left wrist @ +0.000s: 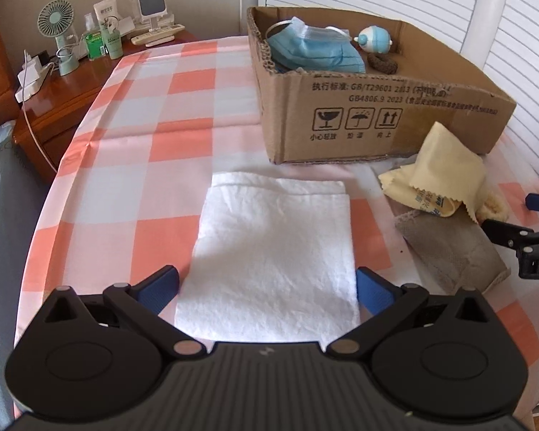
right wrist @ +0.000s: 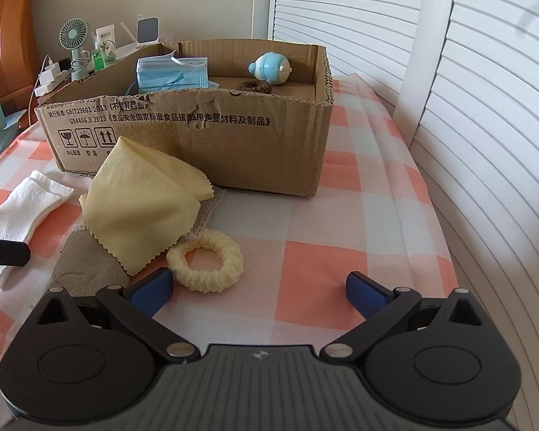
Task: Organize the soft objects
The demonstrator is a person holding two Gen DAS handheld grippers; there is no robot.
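Left gripper [left wrist: 267, 289] sits nearest the lens, blue fingers [left wrist: 161, 287] spread wide and holding nothing, straddling the near end of the white folded cloth [left wrist: 273, 251]. That cloth lies flat on the checked surface [left wrist: 125, 143], squared up, likely so it can be lifted as one piece.

Further left, off the surface: a wooden nightstand [left wrist: 54, 107] with a small green fan [left wrist: 55, 21], bottles and chargers. Not part of the job, by the look of it.

Centre-back: cardboard box [right wrist: 197, 143], open top, apparently the collection point. Already inside: blue face masks [right wrist: 172, 73], a brown hair tie [right wrist: 251, 85], a small blue round toy [right wrist: 271, 68].

Right of the white cloth, just in front of the box: yellow cloth [right wrist: 140, 208] with pinked edges, draped loosely over a grey cloth [right wrist: 86, 269]. Touching its near-right edge, a cream scrunchie [right wrist: 206, 260].

Right gripper [right wrist: 258, 292] hovers low, fingers [right wrist: 151, 292] apart and empty; the left one lies just beside the scrunchie, which sits partly within the gap.

Judgement: four soft items remain outside the box. Each gripper seems lined up on its own nearest piece. Loose yellow cloth may slide or drag when the scrunchie is pulled.
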